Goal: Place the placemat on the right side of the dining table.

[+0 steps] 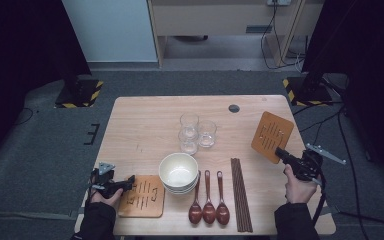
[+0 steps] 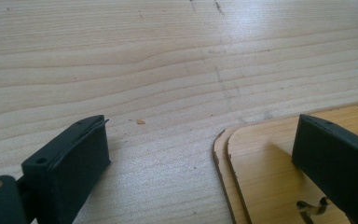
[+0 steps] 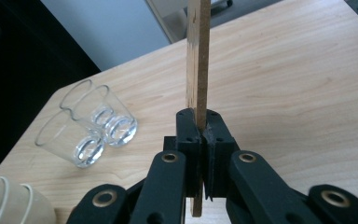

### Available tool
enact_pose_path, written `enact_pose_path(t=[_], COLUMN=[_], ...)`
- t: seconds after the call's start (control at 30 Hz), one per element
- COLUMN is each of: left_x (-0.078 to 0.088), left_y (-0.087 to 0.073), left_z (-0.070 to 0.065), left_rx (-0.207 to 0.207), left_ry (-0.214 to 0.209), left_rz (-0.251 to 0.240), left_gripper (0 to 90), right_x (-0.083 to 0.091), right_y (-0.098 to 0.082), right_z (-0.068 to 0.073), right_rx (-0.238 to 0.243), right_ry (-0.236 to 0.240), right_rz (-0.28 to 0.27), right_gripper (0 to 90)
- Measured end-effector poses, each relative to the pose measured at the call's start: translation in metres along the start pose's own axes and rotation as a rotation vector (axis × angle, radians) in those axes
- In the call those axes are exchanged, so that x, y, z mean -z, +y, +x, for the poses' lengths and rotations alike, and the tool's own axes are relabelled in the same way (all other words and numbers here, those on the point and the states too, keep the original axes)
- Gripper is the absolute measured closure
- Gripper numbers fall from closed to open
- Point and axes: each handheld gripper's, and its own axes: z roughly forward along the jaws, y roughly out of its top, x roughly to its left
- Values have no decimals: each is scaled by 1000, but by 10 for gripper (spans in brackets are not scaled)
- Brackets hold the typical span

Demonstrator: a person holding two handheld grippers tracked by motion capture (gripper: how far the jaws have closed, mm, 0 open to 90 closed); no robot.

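Trivet [image 1: 272, 136], tilted above the table's [image 1: 145, 125] right edge, is being pinched thinly by your right gripper [image 3: 201, 133], risking a slip; left gripper [image 2: 200, 154] is gaping beside the stack [image 1: 142, 197].

The left gripper view's edge cuts off the wooden mat [image 2: 279, 163].

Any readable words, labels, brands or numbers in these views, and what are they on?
No readable text anywhere.
Wooden mat held by the right gripper: cut-out slots, no letters legible.
Wooden mat by the left gripper: cut-out marks, too small to read.
Glasses, bowls, spoons: no markings visible.
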Motion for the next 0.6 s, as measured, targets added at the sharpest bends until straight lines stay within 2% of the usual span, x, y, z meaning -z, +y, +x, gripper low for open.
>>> enact_pose_path(t=[0.23, 0.6], left_x=[0, 0], left_y=[0, 0], left_z=[0, 0], left_rx=[0, 0], left_ry=[0, 0], left_rz=[0, 0], left_gripper=[27, 27], right_x=[-8, -17], right_y=[-6, -11], right_z=[-9, -13], right_rx=[-13, 3], right_ry=[-25, -56], right_rz=[29, 56], right_gripper=[874, 874])
